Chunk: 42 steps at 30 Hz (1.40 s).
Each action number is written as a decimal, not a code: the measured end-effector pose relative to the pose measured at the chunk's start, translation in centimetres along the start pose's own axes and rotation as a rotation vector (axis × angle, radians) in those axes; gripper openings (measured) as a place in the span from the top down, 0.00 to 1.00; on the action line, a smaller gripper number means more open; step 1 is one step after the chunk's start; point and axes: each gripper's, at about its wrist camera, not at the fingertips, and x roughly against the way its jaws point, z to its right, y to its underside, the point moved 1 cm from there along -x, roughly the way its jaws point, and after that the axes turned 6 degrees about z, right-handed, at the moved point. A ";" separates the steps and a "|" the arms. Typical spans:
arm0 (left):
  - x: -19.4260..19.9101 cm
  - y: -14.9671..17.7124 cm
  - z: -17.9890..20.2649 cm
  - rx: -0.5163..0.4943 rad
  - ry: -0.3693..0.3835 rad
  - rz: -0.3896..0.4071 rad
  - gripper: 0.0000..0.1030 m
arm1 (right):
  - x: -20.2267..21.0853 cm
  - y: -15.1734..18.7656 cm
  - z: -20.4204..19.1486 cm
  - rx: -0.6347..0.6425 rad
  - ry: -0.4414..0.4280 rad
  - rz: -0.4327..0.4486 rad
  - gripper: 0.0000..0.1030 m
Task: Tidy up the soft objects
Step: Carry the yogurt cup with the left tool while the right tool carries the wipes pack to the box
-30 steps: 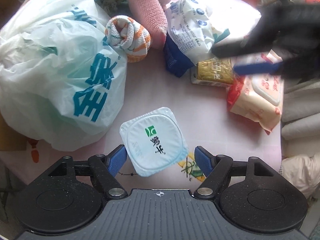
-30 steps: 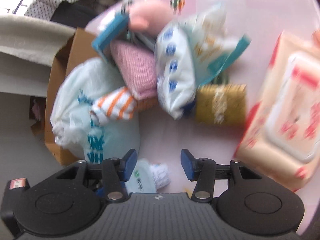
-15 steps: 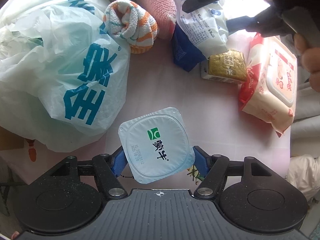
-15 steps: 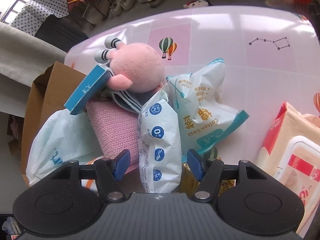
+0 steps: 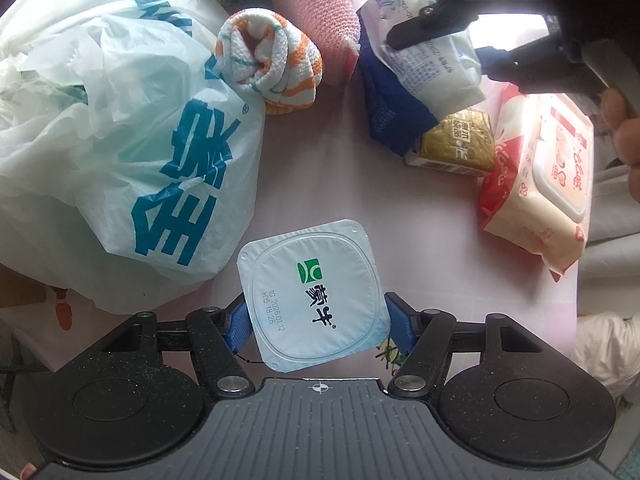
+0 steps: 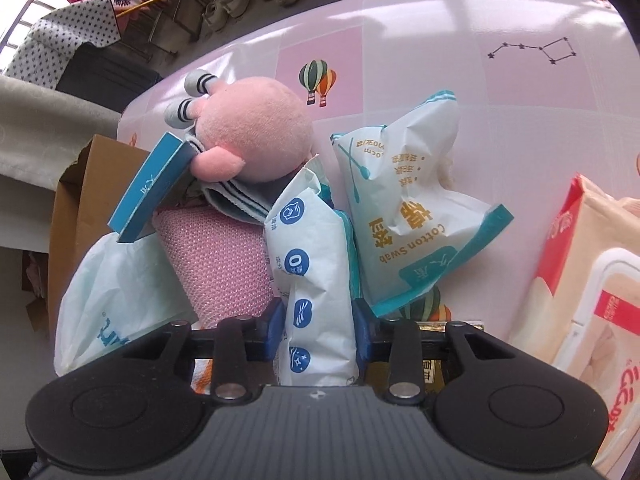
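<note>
My left gripper (image 5: pixel 316 324) is shut on a yogurt cup (image 5: pixel 314 294) with a white foil lid, over the pink table (image 5: pixel 320 168). My right gripper (image 6: pixel 318 328) is shut on a white soft pack with blue round icons (image 6: pixel 316 292); it also shows in the left wrist view (image 5: pixel 430 56), with the right gripper (image 5: pixel 476 46) on it. Around it lie a pink plush toy (image 6: pixel 256 140), a pink knitted roll (image 6: pixel 220 260), a cotton swab bag (image 6: pixel 404 224) and a rolled orange-striped towel (image 5: pixel 270 66).
A large white plastic bag with teal print (image 5: pixel 120 128) fills the left. A wet wipes pack (image 5: pixel 544 184) lies at the right, a gold packet (image 5: pixel 456 142) beside it. A teal box (image 6: pixel 152 188) and a cardboard box (image 6: pixel 76 208) stand at the left edge.
My right gripper moved in over the pile and closed on the white pack with blue icons. My left gripper closed on the yogurt cup.
</note>
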 end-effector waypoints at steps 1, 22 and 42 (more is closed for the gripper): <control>0.2 0.0 0.0 0.000 0.003 0.004 0.36 | 0.3 0.0 0.1 -0.008 -0.003 0.004 0.90; 7.5 -0.2 1.4 -0.049 -0.014 0.027 0.38 | 8.4 3.0 2.5 -0.194 -0.123 0.059 0.90; 24.5 -5.5 -13.0 0.181 -0.185 0.274 0.38 | 12.9 1.6 -12.6 -0.018 -0.399 0.132 0.90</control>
